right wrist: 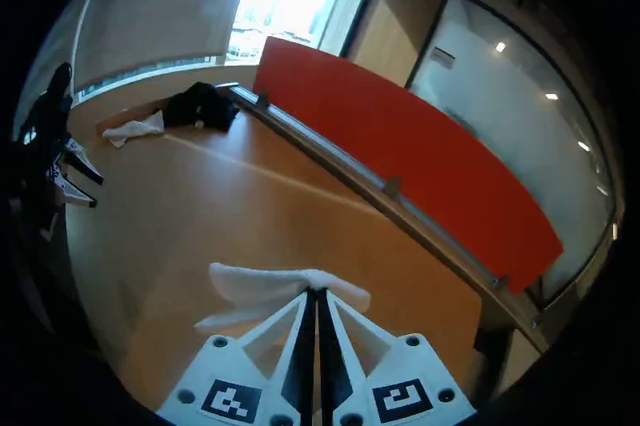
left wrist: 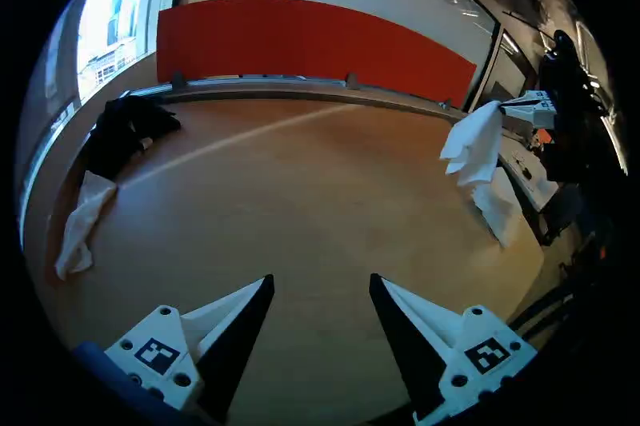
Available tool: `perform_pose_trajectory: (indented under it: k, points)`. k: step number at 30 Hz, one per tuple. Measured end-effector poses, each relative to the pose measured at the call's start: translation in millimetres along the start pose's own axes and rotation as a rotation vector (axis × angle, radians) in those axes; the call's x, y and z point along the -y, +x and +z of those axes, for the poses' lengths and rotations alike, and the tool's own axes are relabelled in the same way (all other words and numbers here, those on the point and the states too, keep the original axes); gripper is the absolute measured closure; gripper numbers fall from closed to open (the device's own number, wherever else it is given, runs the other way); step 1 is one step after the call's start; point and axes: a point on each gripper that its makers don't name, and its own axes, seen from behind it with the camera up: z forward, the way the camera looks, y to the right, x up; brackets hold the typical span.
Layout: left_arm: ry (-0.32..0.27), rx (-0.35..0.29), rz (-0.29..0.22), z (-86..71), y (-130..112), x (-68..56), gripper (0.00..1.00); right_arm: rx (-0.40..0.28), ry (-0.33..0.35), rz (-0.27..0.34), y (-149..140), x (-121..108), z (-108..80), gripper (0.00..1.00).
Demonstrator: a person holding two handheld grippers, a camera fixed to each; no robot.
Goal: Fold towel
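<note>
A: How are the jaws of the left gripper (left wrist: 320, 279) seen to stand?

B: They are spread wide, and nothing is held between them. They are poised above the bare wood of the table (left wrist: 304, 194) and pointed toward the red panel (left wrist: 312, 46) that is fixed along the far edge.

A: And the right gripper (right wrist: 316, 295)?

B: Its jaws are drawn almost together, and a fold of the white towel (right wrist: 272, 282) is pinched between the tips. In the right gripper view the towel is seen spread to either side just beyond those tips.

A: Where is the towel placed, as seen from the other side?

B: In the left gripper view it is found at the right of the table, well apart from the left gripper. It is held up by one bunched part and hangs down in folds. The lower part droops to the table near its edge, but whether it rests there cannot be told.

A: What else is found on the table?

B: A second white cloth (left wrist: 82, 222) is laid crumpled near the opposite end. A dark bundle (left wrist: 128, 129) is set just beyond it, by the window (left wrist: 116, 22). Both are kept well apart from the towel.
</note>
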Motion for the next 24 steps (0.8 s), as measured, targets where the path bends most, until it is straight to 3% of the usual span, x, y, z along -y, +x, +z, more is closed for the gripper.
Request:
perform_pose_trajectory:
  k: [12, 24]
  points:
    - [-0.01, 0.018, 0.027, 12.5, 6, -20.5, 0.12, 0.051, -0.075, 0.036, -49, -69, -19.5, 0.98]
    - [-0.026, 0.025, 0.053, 22.2, 13, -37.8, 0.12, 0.084, -0.127, 0.056, -77, -108, -37.6, 0.98]
